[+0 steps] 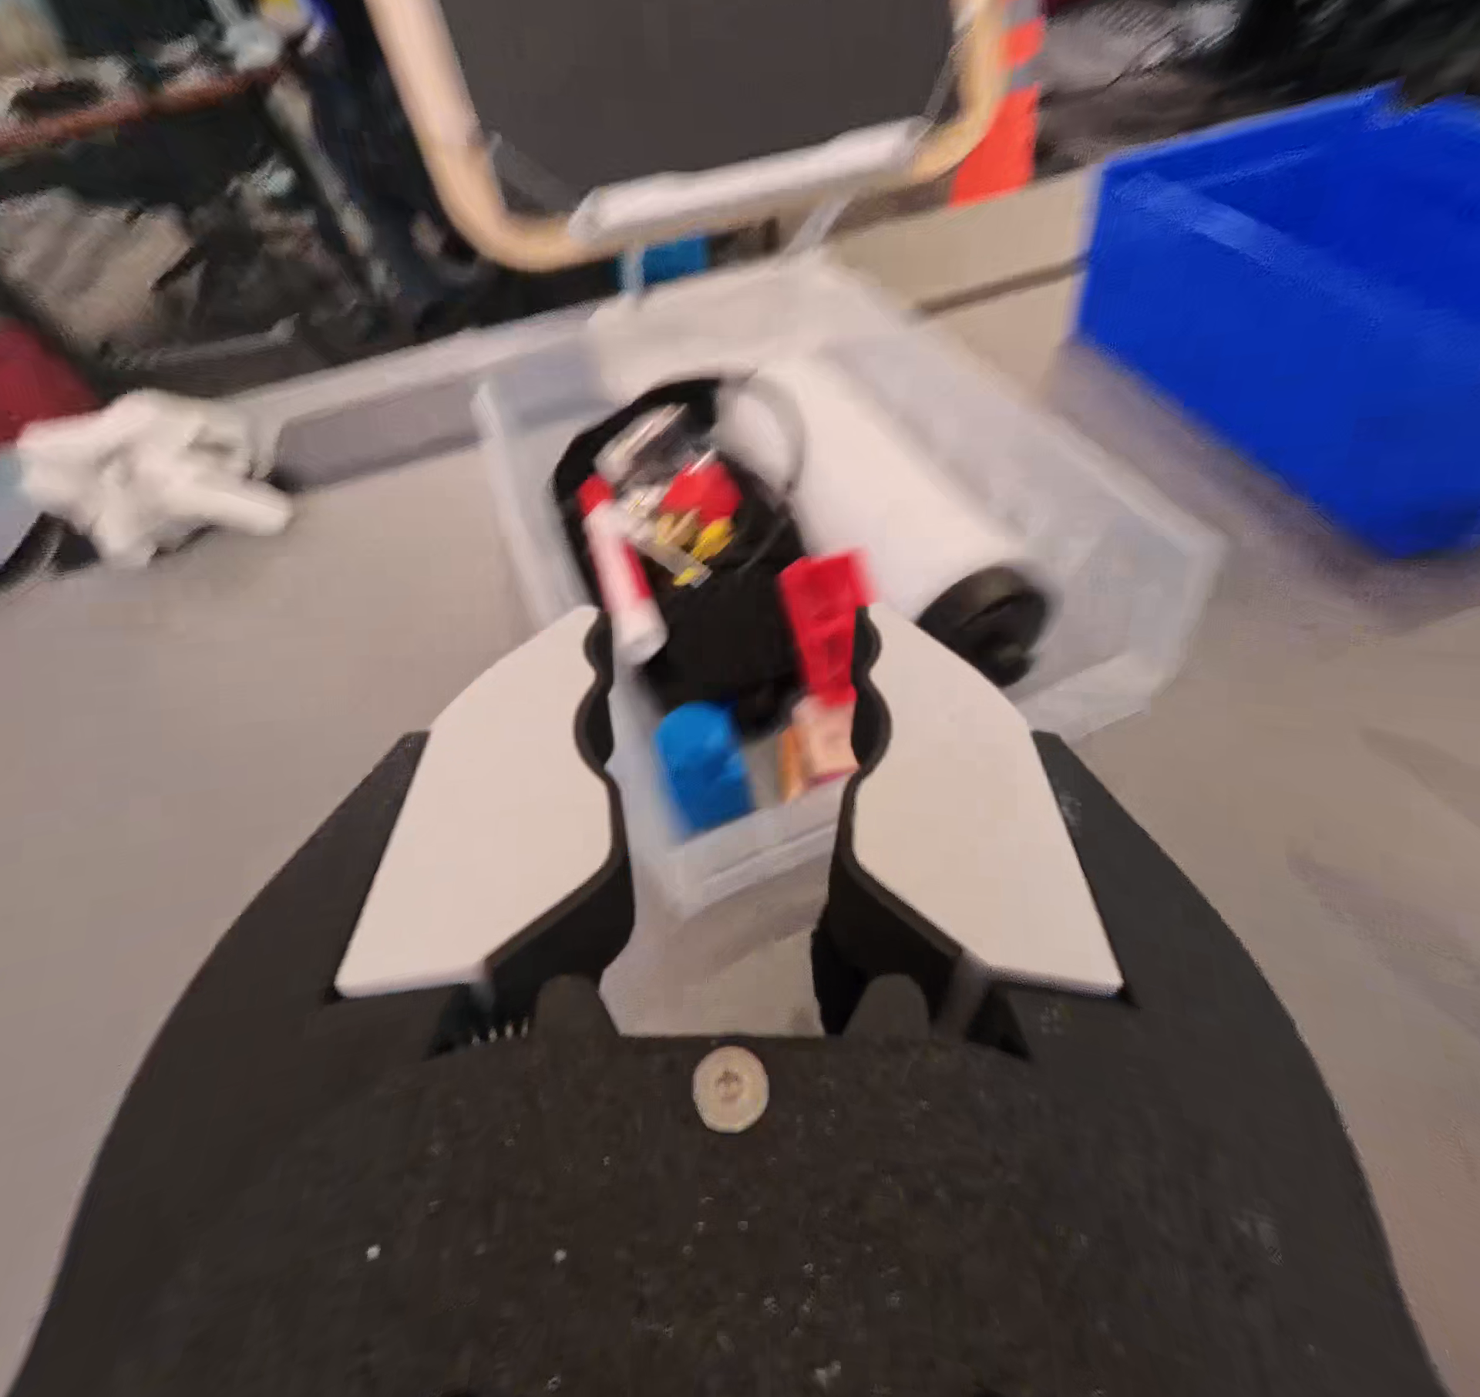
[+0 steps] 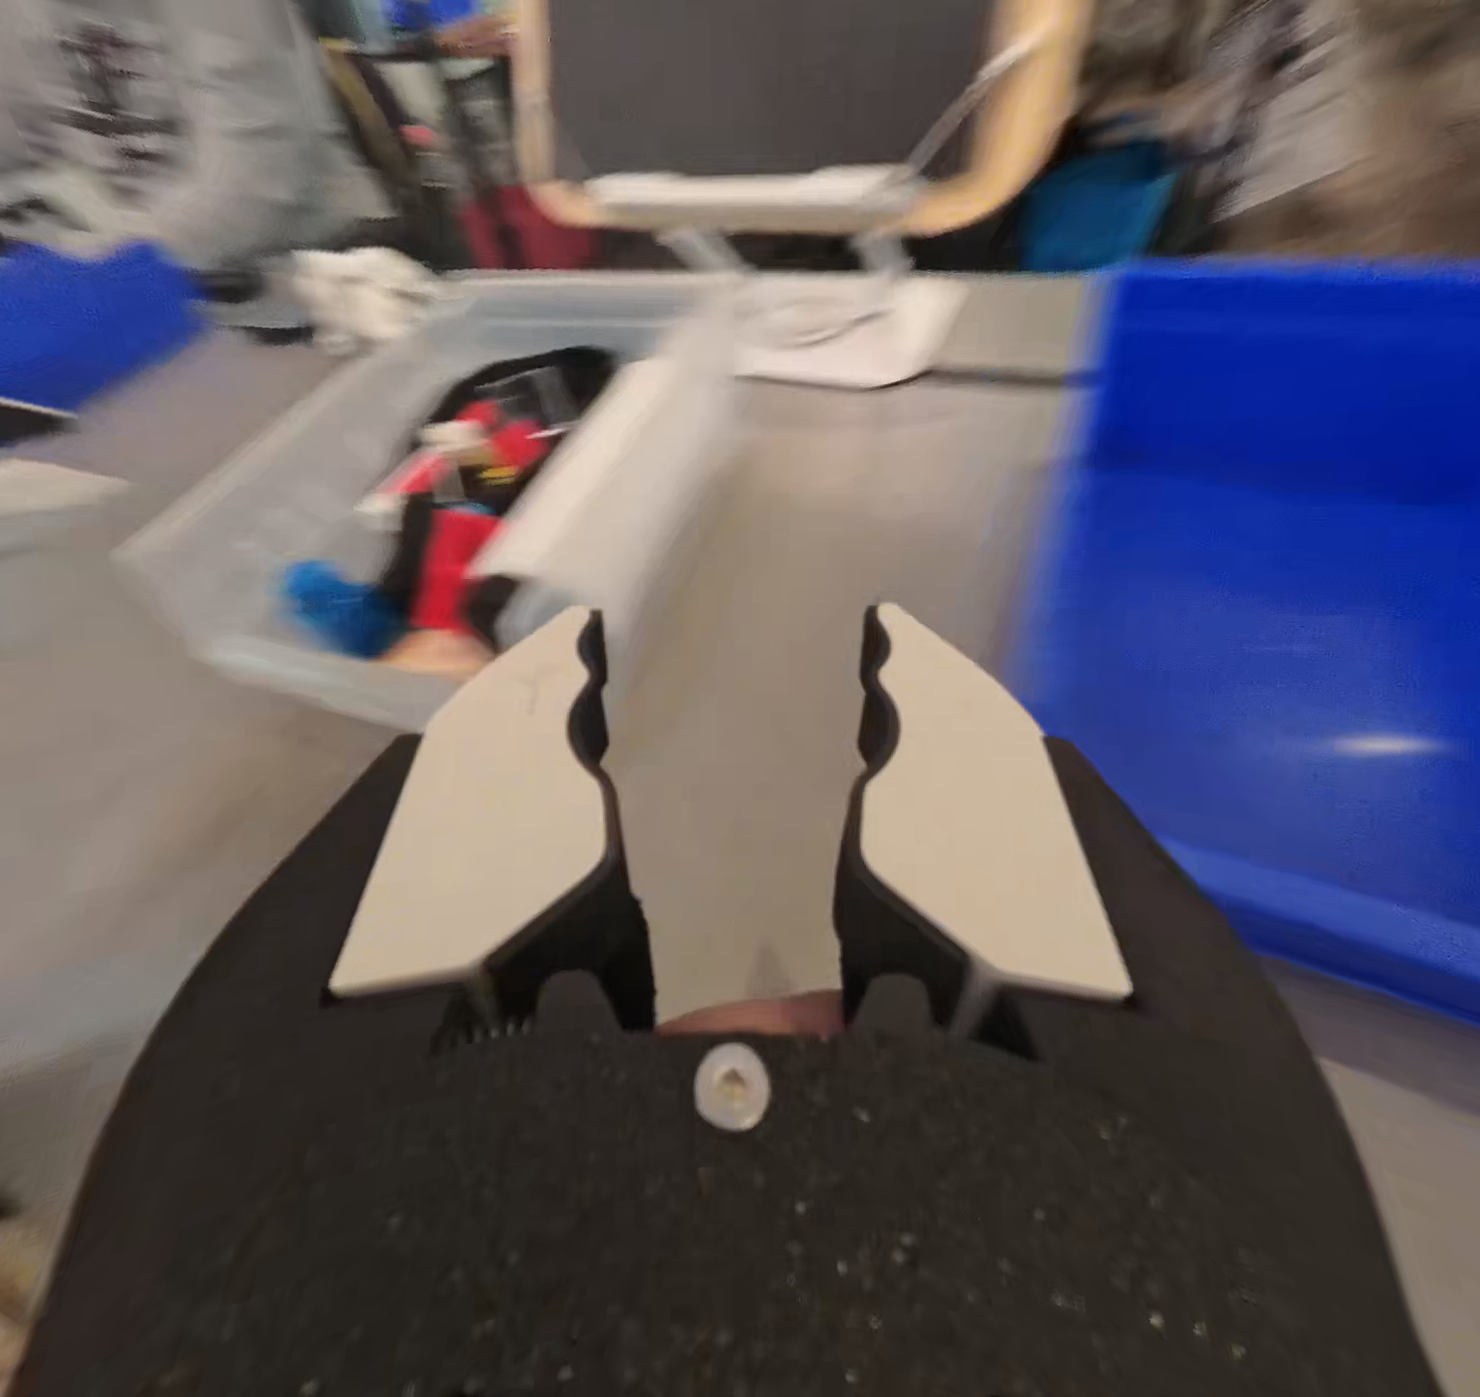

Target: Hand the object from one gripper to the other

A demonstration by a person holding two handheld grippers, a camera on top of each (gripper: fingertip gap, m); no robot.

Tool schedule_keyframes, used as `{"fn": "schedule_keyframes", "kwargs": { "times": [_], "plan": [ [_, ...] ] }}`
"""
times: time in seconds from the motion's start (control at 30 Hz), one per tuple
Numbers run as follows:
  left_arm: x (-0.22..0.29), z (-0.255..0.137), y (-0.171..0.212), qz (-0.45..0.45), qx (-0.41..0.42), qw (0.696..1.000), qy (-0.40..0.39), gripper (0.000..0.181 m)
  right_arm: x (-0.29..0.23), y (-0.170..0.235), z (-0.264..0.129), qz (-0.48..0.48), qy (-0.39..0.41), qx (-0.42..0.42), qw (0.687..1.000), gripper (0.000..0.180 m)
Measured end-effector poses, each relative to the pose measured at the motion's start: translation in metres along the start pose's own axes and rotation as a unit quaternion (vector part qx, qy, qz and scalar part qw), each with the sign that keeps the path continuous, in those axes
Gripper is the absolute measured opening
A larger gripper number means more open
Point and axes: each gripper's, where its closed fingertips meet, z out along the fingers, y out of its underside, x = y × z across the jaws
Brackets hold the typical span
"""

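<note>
A clear plastic bin (image 1: 1121,557) on the grey table holds several small things: a red block (image 1: 825,614), a blue piece (image 1: 705,766), a red-and-white tube (image 1: 621,565), a small orange box (image 1: 817,746) and a white roll (image 1: 881,493). My left gripper (image 1: 730,638) is open and empty, just above the bin's near end, with the red block close to its right finger. My right gripper (image 2: 733,630) is open and empty over bare table, to the right of the same bin (image 2: 240,525). Both views are blurred.
A large blue bin (image 1: 1297,333) stands to the right, close to my right gripper (image 2: 1281,557). White cloth (image 1: 152,469) lies at the left. A tan tube frame with a dark panel (image 1: 697,181) stands behind the table.
</note>
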Motion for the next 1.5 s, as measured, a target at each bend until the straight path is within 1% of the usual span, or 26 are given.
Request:
{"fn": "schedule_keyframes", "kwargs": {
  "times": [0.03,0.07,0.1,0.17,0.2,0.23,0.27,0.3,0.33,0.4,0.47,0.53,0.6,0.73,0.83,0.9,1.0,1.03,1.13,1.17,1.2,1.23,1.27,1.33,1.4,1.5],
  "plan": [
    [-0.018,0.002,0.020,-0.010,-0.030,0.999,-0.020,0.057,-0.035,0.015,0.021,0.021,-0.039,-0.017,0.999,0.061],
    [-0.030,0.006,0.036,-0.023,-0.057,0.998,-0.029,0.059,-0.060,0.029,0.040,0.026,-0.053,-0.036,0.998,0.064],
    [-0.038,0.012,0.050,-0.035,-0.075,0.996,-0.034,0.059,-0.072,0.038,0.058,0.019,-0.038,-0.043,0.998,0.066],
    [-0.043,0.028,0.066,-0.060,-0.091,0.994,-0.023,0.058,-0.071,0.052,0.086,0.011,0.030,-0.066,0.997,0.055],
    [-0.043,0.038,0.072,-0.072,-0.096,0.993,-0.013,0.054,-0.068,0.060,0.097,0.017,0.055,-0.088,0.994,0.054],
    [-0.042,0.049,0.079,-0.084,-0.111,0.990,0.001,0.040,-0.068,0.065,0.105,0.031,0.060,-0.102,0.993,0.047],
    [-0.040,0.058,0.081,-0.106,-0.118,0.987,0.019,0.026,-0.071,0.065,0.112,0.043,0.052,-0.098,0.993,0.031],
    [-0.043,0.062,0.081,-0.130,-0.120,0.984,0.025,0.022,-0.065,0.065,0.115,0.047,0.075,-0.098,0.991,0.013],
    [-0.048,0.066,0.081,-0.140,-0.124,0.982,0.023,0.019,-0.064,0.064,0.116,0.034,0.081,-0.103,0.991,0.009],
    [-0.060,0.068,0.081,-0.114,-0.139,0.984,-0.008,0.006,-0.068,0.063,0.118,0.005,0.102,-0.115,0.988,0.007],
    [-0.070,0.062,0.080,-0.098,-0.145,0.984,-0.025,0.005,-0.080,0.055,0.116,-0.040,0.136,-0.105,0.984,0.004],
    [-0.088,0.050,0.078,-0.120,-0.133,0.983,-0.027,0.005,-0.101,0.044,0.116,-0.036,0.129,-0.078,0.988,0.004],
    [-0.116,0.035,0.075,-0.135,-0.120,0.983,-0.043,0.005,-0.130,0.029,0.122,-0.056,0.119,-0.049,0.990,0.004],
    [-0.190,0.009,0.075,-0.148,-0.105,0.981,-0.070,0.004,-0.200,0.017,0.152,-0.063,0.086,-0.035,0.994,0.007],
    [-0.242,-0.003,0.089,-0.141,-0.104,0.980,-0.098,0.004,-0.247,0.027,0.183,-0.075,0.072,-0.038,0.994,0.007],
    [-0.267,-0.007,0.103,-0.146,-0.112,0.977,-0.104,0.004,-0.270,0.035,0.198,-0.078,0.064,-0.043,0.994,0.007],
    [-0.283,-0.002,0.129,-0.162,-0.135,0.973,-0.088,0.004,-0.285,0.049,0.214,-0.077,0.062,-0.068,0.993,0.008],
    [-0.286,0.000,0.132,-0.165,-0.125,0.975,-0.086,0.004,-0.285,0.055,0.217,-0.073,0.066,-0.076,0.992,0.009],
    [-0.289,-0.001,0.132,-0.166,-0.120,0.975,-0.090,0.005,-0.289,0.059,0.216,-0.063,0.048,-0.062,0.995,0.011],
    [-0.289,-0.003,0.131,-0.161,-0.114,0.976,-0.091,0.010,-0.292,0.060,0.215,-0.064,0.032,-0.067,0.995,0.013],
    [-0.290,-0.007,0.128,-0.152,-0.101,0.978,-0.099,0.029,-0.296,0.060,0.211,-0.058,0.007,-0.075,0.995,0.015],
    [-0.290,-0.015,0.122,-0.143,-0.087,0.980,-0.109,0.040,-0.300,0.058,0.203,-0.050,-0.026,-0.083,0.995,0.018],
    [-0.290,-0.025,0.116,-0.138,-0.071,0.980,-0.121,0.043,-0.304,0.055,0.191,-0.043,-0.067,-0.089,0.993,0.020],
    [-0.290,-0.049,0.098,-0.136,-0.029,0.979,-0.147,0.043,-0.303,0.048,0.160,-0.046,-0.150,-0.084,0.984,0.036],
    [-0.278,-0.072,0.078,-0.138,0.024,0.979,-0.146,0.050,-0.274,0.043,0.131,-0.058,-0.172,-0.070,0.981,0.039],
    [-0.238,-0.093,0.064,-0.138,0.079,0.979,-0.126,0.053,-0.192,0.040,0.098,-0.058,-0.113,-0.047,0.991,0.042]
  ]
}}
